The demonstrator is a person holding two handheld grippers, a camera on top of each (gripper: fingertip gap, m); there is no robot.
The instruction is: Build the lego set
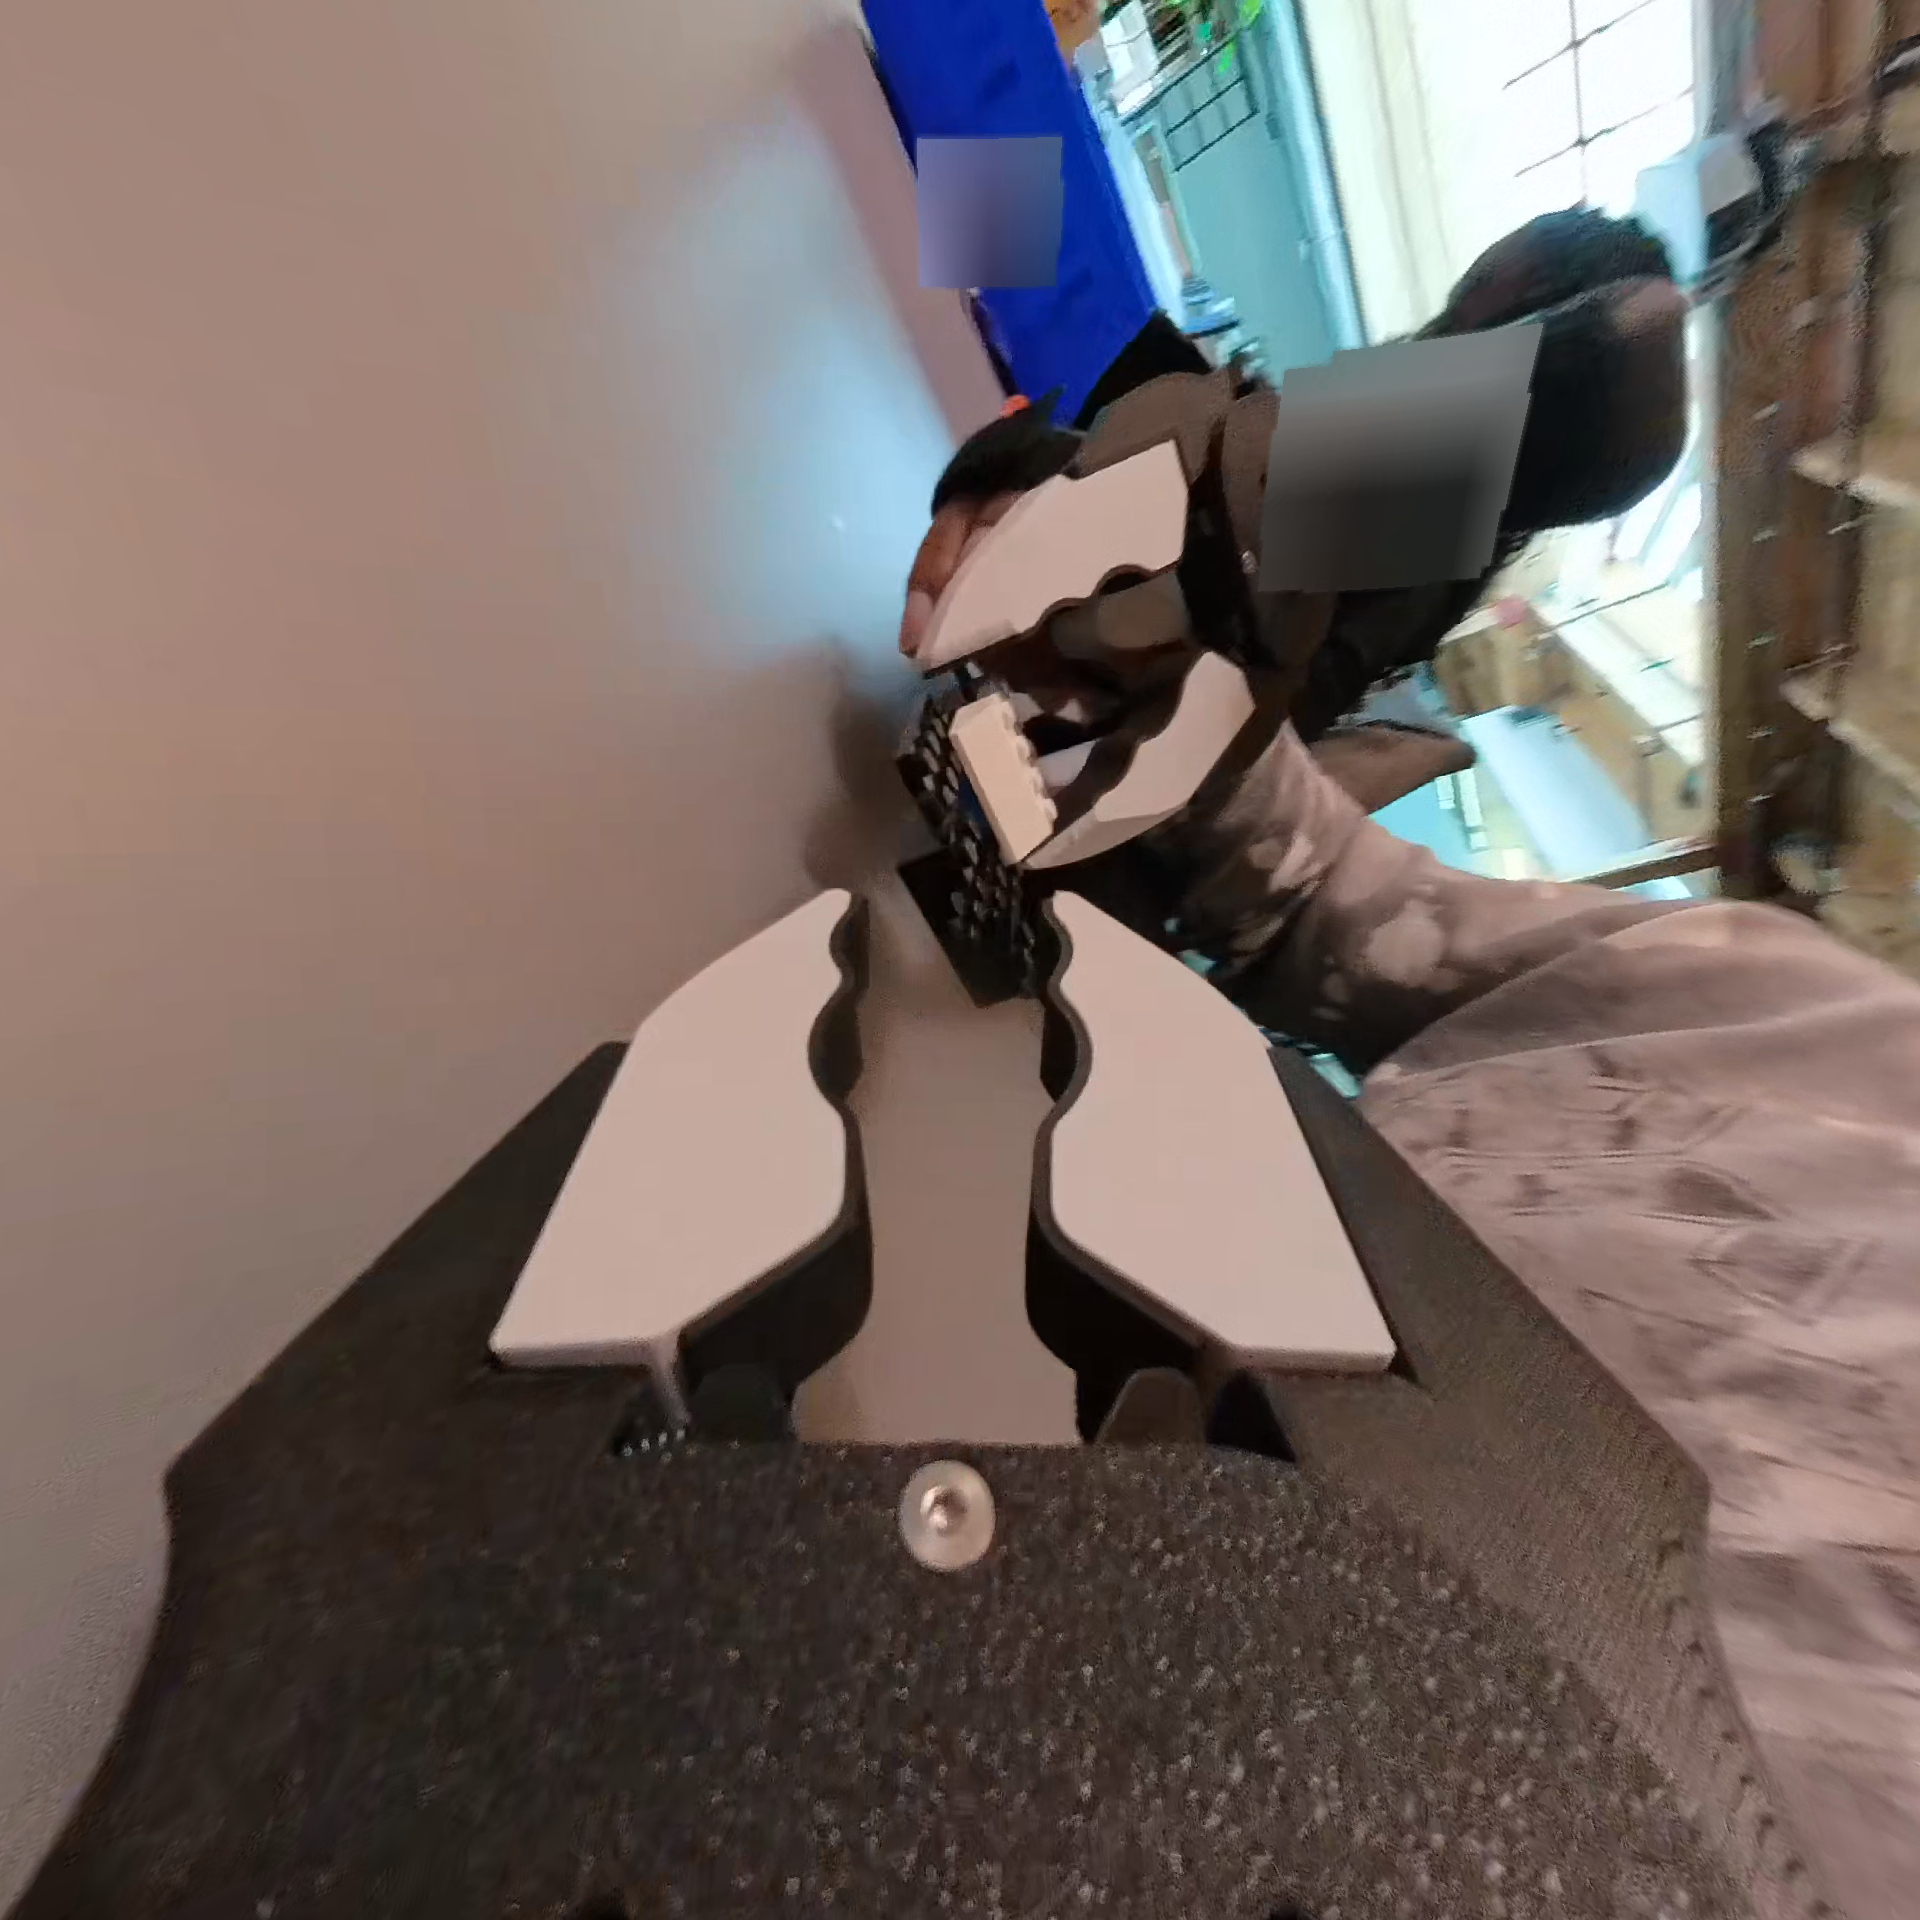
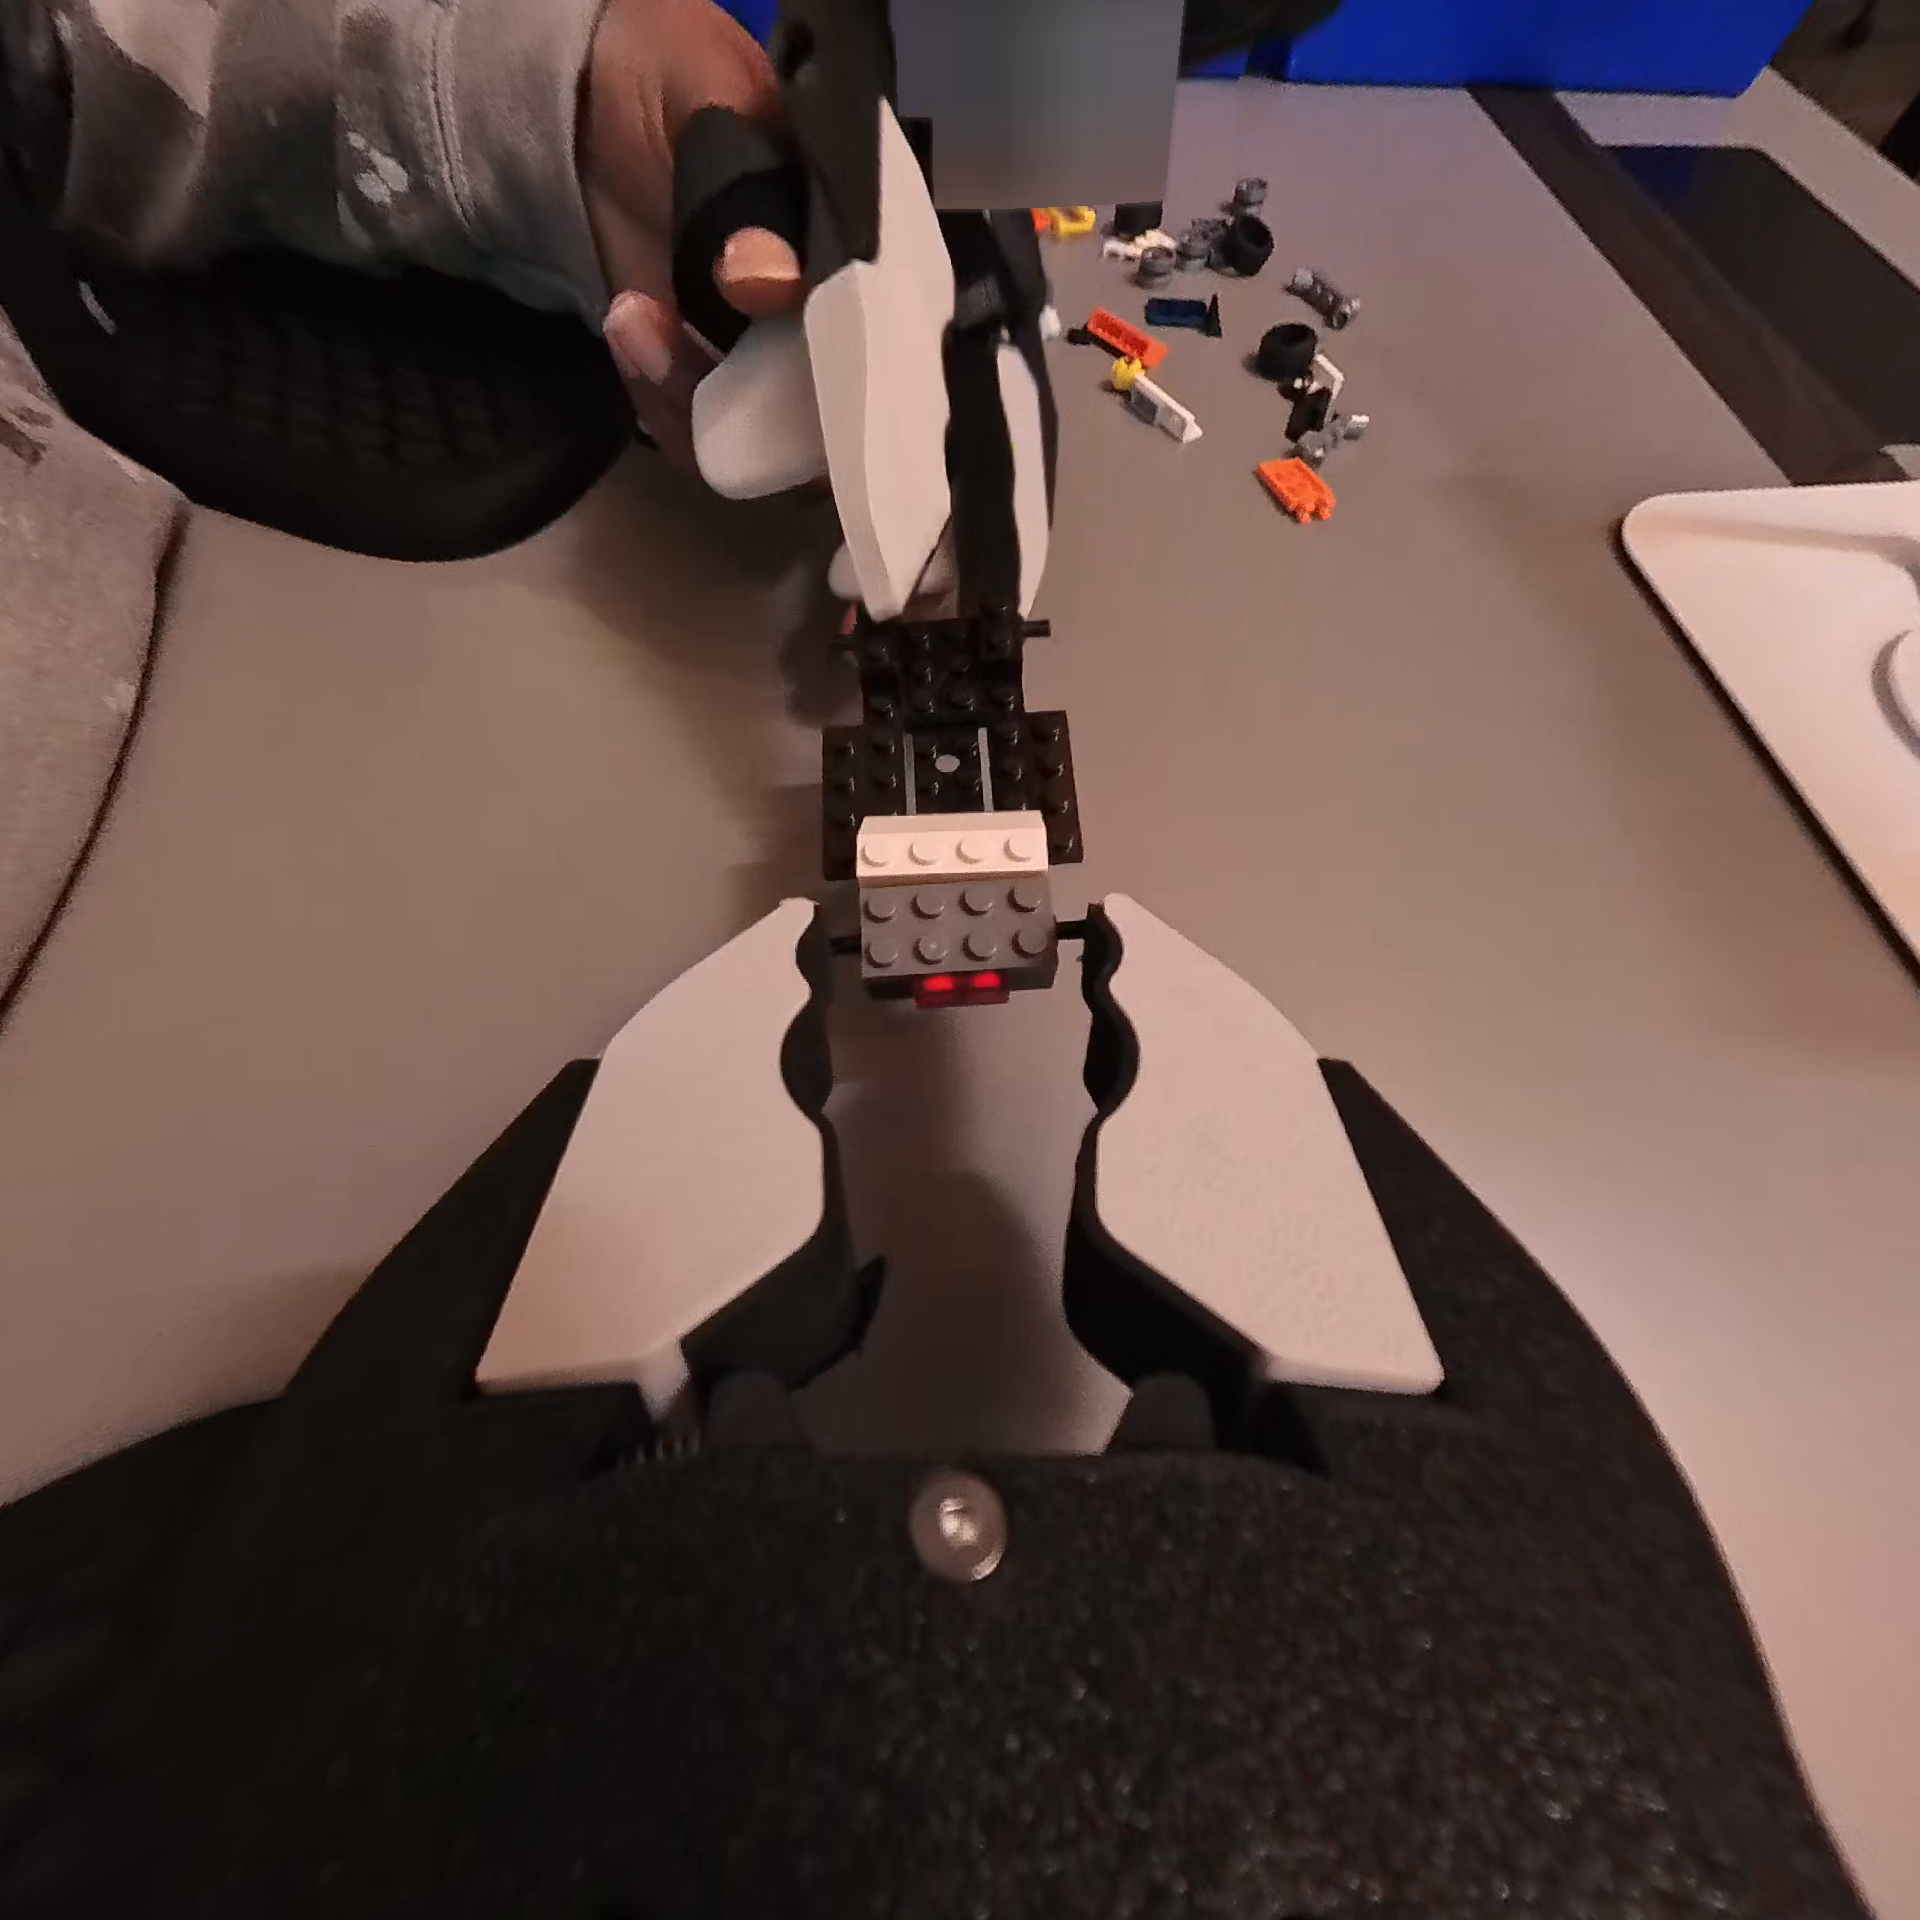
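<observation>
My right tongs (image 2: 956, 940) sit nearest in the right wrist view, jaws spread about the near end of the lego model (image 2: 951, 769). Their tips lie at the thin black pegs that stick out from each side of that end, but I cannot tell whether they press on them or only flank them. The model is a long black studded chassis lying lengthwise away from me over the grey surface (image 2: 1455, 831). At its near end sit a grey brick (image 2: 956, 925), two red lights (image 2: 958, 987) below it, and a white brick (image 2: 951, 850) just beyond.

At the far end, my left tongs (image 2: 951, 582) come down from above and clench the model's far edge. My hand (image 2: 686, 239) holds them, grey sleeve behind it.

In the left wrist view, the left tongs (image 1: 951, 914) grip the black model (image 1: 971, 883) edge-on, with the white brick (image 1: 1000, 774) showing past it and the right tongs (image 1: 977, 758) straddling that end.

Farther off to the right lie loose pieces (image 2: 1226, 312): orange plates, black tyres, grey and white bits, well apart from the model. A white tray (image 2: 1787, 644) lies at the right edge. A blue object (image 2: 1507, 42) stands at the far side.
</observation>
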